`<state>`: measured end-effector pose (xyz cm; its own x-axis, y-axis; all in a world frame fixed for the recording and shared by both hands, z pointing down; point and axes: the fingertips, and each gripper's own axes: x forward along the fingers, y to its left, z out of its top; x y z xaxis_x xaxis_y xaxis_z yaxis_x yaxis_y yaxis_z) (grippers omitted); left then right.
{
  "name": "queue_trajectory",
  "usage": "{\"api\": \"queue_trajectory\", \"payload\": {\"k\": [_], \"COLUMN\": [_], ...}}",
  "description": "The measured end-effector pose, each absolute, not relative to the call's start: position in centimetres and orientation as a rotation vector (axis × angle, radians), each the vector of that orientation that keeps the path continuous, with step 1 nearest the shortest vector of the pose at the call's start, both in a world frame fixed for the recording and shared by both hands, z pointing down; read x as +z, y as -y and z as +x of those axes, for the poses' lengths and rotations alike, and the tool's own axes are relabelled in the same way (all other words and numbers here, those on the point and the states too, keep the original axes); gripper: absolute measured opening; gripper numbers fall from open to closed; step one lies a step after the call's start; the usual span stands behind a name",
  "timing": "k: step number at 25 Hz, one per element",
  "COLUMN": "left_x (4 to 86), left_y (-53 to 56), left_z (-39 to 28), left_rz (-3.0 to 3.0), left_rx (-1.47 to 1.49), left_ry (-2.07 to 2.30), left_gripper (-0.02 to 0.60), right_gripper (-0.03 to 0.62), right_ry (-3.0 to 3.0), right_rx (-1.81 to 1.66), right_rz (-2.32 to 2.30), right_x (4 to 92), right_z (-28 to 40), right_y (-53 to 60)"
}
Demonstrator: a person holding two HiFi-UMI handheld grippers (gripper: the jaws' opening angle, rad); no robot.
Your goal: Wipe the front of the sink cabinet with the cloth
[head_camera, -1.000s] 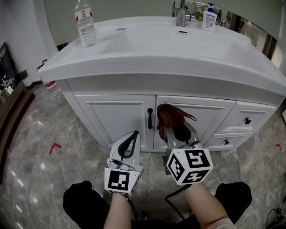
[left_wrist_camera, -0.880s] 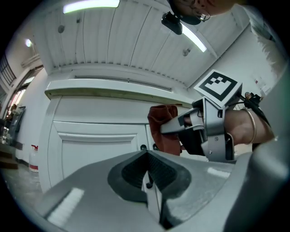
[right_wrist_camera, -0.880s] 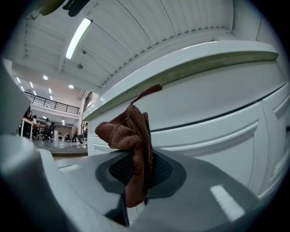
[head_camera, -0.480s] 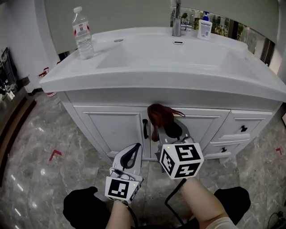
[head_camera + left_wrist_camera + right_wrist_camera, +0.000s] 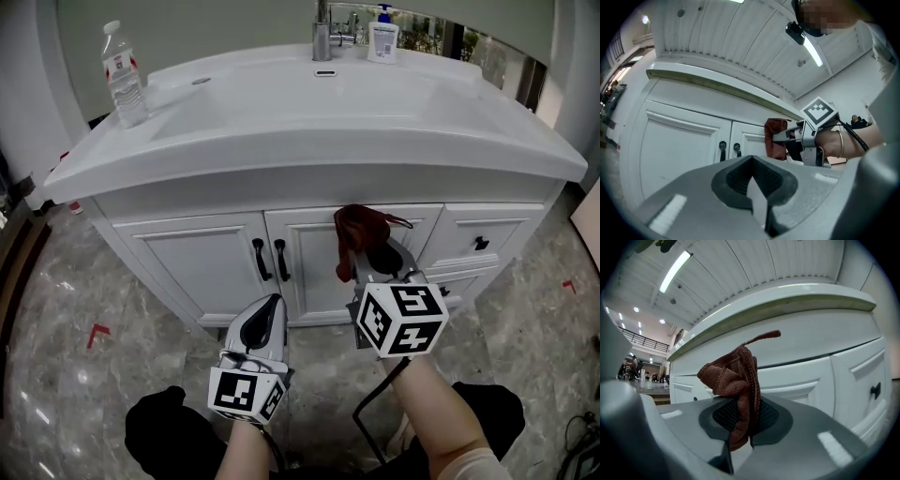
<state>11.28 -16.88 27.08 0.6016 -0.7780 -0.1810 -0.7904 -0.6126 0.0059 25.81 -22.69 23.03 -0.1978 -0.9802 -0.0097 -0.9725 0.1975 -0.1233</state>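
Observation:
The white sink cabinet point(image 5: 202, 258) faces me, its two black door handles point(image 5: 269, 260) side by side. My right gripper point(image 5: 364, 255) is shut on a bunched red-brown cloth point(image 5: 361, 228), which sits against the top of the right door, to the right of the handles. In the right gripper view the cloth point(image 5: 733, 378) hangs out of the shut gripper point(image 5: 740, 427) in front of the cabinet front point(image 5: 806, 369). My left gripper point(image 5: 265, 307) is lower and left of it, away from the doors, shut with nothing in it point(image 5: 752, 180). Its view shows the cloth point(image 5: 776, 140) pressed at the door.
On the white countertop point(image 5: 309, 131) stand a water bottle point(image 5: 124, 75) at the left, a faucet point(image 5: 323, 37) and a soap bottle point(image 5: 382, 42) at the back. Drawers with black knobs point(image 5: 480, 244) are right of the doors. The marble floor has red tape marks point(image 5: 94, 333).
My right gripper has carried the cloth to the right, from beside the door handles onto the right door. The left gripper stays low and shut.

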Motion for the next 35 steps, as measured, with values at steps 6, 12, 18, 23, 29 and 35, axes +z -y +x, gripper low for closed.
{"api": "queue_trajectory", "payload": {"k": [6,12,18,23,29,35], "left_x": [26.7,27.6,27.9,28.3,28.1,28.7], "left_y": [15.6,14.8,14.9,14.9,15.0,15.7], "left_z": [14.6,16.6,16.6,14.5,10.7,7.3], "left_rz": [-2.711,-2.616,-2.681,-2.669,-2.625,-2.605], "left_rx": [0.160,0.044,0.109,0.110,0.093,0.098], "left_ry": [-1.252,-1.244,-1.257,-1.294,-1.370,-1.438], "left_gripper": [0.000,0.000,0.000,0.000,0.000,0.000], "right_gripper": [0.087,0.087,0.086,0.086,0.086,0.086], "right_ry": [-2.203,-2.179,-2.170,-2.308,-2.506,-2.594], "right_rx": [-0.221,-0.179,-0.157,-0.148,-0.138,-0.120], "right_rz": [-2.071,-2.150,-2.188,-2.063,-1.905,-1.843], "right_x": [24.0,23.4,24.1,25.6,27.4,27.9], "right_z": [33.5,37.8,38.4,31.7,21.2,15.1], "right_y": [21.2,20.1,19.0,18.9,20.4,22.2]}}
